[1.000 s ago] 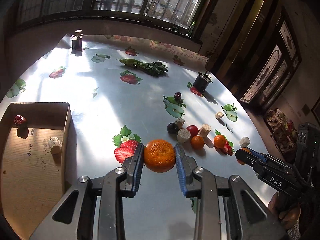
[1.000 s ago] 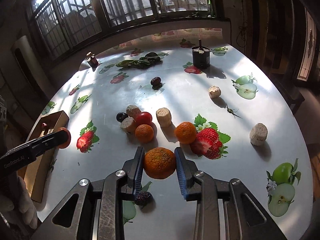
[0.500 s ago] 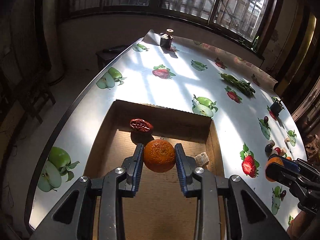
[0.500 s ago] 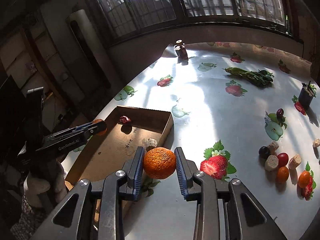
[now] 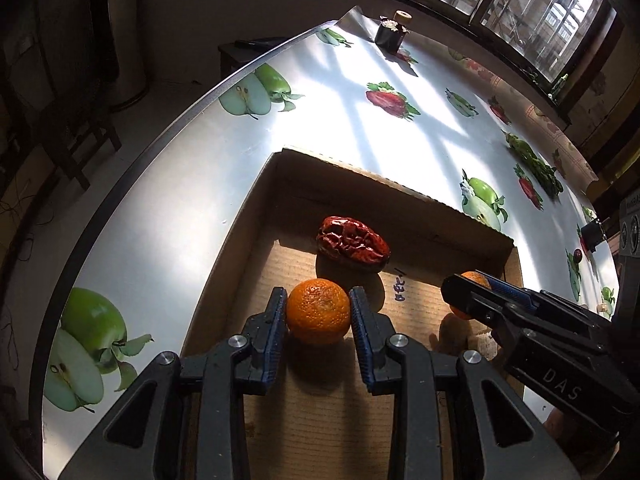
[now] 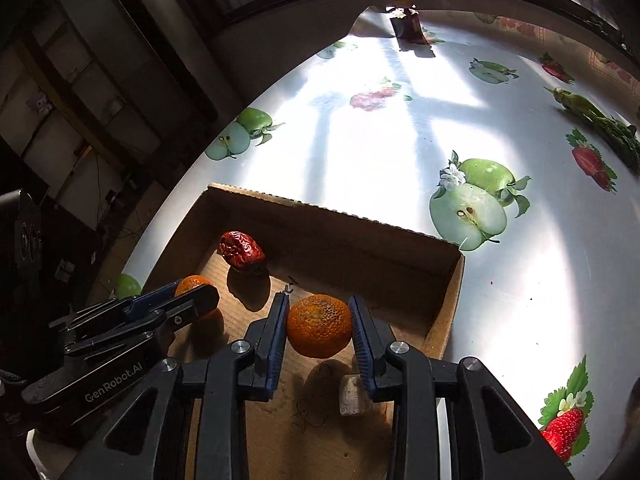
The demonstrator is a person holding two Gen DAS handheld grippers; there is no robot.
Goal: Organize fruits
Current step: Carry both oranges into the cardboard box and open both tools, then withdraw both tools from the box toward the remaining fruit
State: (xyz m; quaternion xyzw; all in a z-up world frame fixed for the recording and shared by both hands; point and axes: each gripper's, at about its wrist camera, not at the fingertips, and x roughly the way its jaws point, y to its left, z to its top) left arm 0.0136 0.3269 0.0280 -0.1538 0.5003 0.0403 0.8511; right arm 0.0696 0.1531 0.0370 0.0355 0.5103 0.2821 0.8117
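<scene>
My left gripper (image 5: 319,312) is shut on a small orange (image 5: 318,311) and holds it low inside the open cardboard box (image 5: 384,188), just in front of a wrinkled red date (image 5: 352,243). My right gripper (image 6: 319,330) is shut on a second orange (image 6: 319,331) over the same box (image 6: 332,208), to the right of the left one. The right gripper shows in the left wrist view (image 5: 466,295), the left gripper in the right wrist view (image 6: 192,294). The date (image 6: 241,250) lies in the box's far left corner.
A pale cork-like piece (image 6: 352,396) lies on the box floor under my right gripper. The box sits near the table's left edge (image 5: 152,160). A dark small pot (image 5: 392,32) stands at the far end, green vegetables (image 6: 596,120) at the far right.
Both grippers carried their oranges from the fruit pile across the table to the box and dropped down into it. The right gripper came in beside the left one.
</scene>
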